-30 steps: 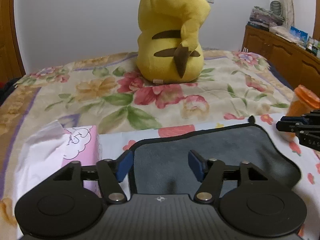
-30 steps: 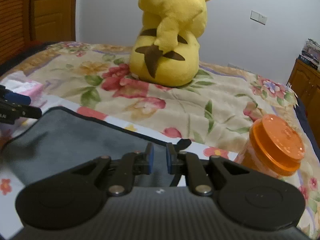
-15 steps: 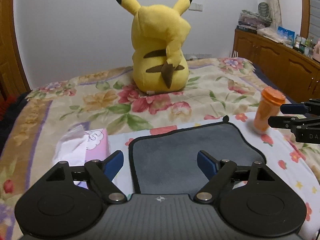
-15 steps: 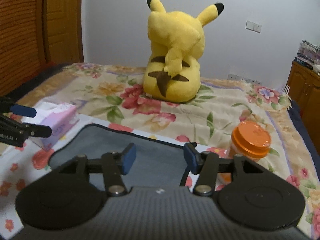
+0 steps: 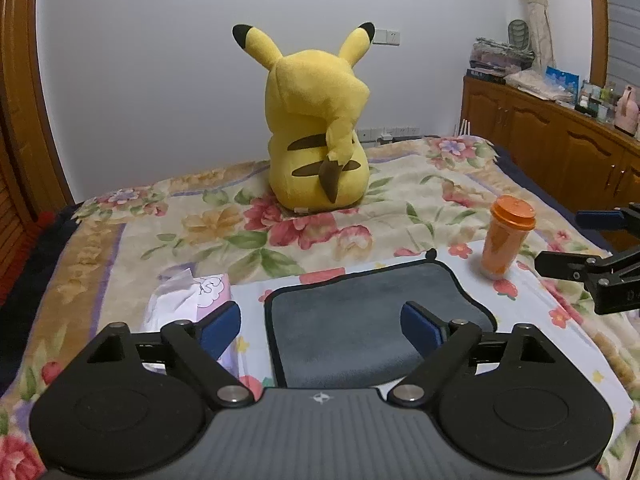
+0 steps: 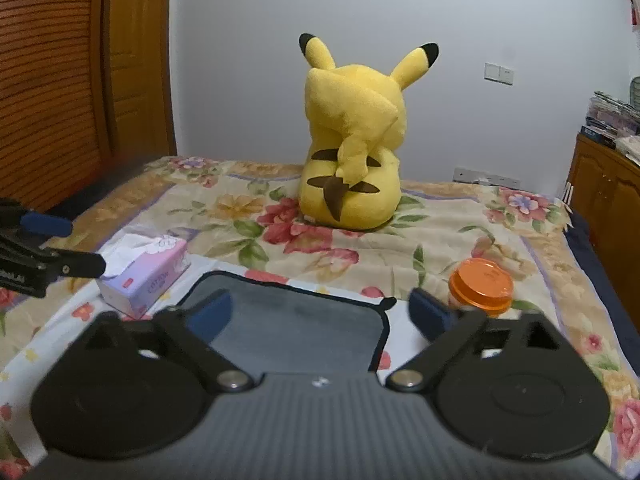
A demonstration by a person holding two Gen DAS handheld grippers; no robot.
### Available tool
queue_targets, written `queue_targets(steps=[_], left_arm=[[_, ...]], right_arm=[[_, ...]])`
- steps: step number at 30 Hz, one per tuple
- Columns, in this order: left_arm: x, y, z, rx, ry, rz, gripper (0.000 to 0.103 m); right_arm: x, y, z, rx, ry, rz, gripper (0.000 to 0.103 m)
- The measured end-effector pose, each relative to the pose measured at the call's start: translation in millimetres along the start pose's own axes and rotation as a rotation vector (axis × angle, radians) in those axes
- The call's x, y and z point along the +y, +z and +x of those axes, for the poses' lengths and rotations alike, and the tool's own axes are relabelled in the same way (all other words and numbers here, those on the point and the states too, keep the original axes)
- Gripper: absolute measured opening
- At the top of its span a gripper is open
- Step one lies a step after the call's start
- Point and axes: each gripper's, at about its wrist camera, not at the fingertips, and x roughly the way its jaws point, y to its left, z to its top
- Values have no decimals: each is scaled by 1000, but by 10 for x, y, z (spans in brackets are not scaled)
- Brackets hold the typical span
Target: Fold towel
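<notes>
A dark grey towel (image 5: 360,320) with black edging lies flat on the bed; it also shows in the right wrist view (image 6: 296,320). My left gripper (image 5: 322,330) is open and empty, held above the towel's near left part. My right gripper (image 6: 318,312) is open and empty above the towel's near right part. The right gripper shows at the right edge of the left wrist view (image 5: 580,240). The left gripper shows at the left edge of the right wrist view (image 6: 60,244).
A large yellow Pikachu plush (image 5: 316,136) sits behind the towel. An orange-lidded jar (image 5: 506,236) stands right of the towel. A pink tissue box (image 6: 144,268) lies left of it. A wooden cabinet (image 5: 560,148) runs along the right wall.
Both grippers have pulled back and up from the towel. The right gripper went from shut to wide open, and the left opened wider. The towel lies flat.
</notes>
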Motion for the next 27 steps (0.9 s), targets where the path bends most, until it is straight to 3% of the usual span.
queue_targets(steps=[6, 27], left_arm=[[-108, -44, -303, -16, 2, 10, 103], [-441, -466, -1004, -1, 7, -45, 103]], right_arm=[[18, -55, -222, 1, -14, 16, 103], [268, -382, -1043, -40, 28, 18, 103]])
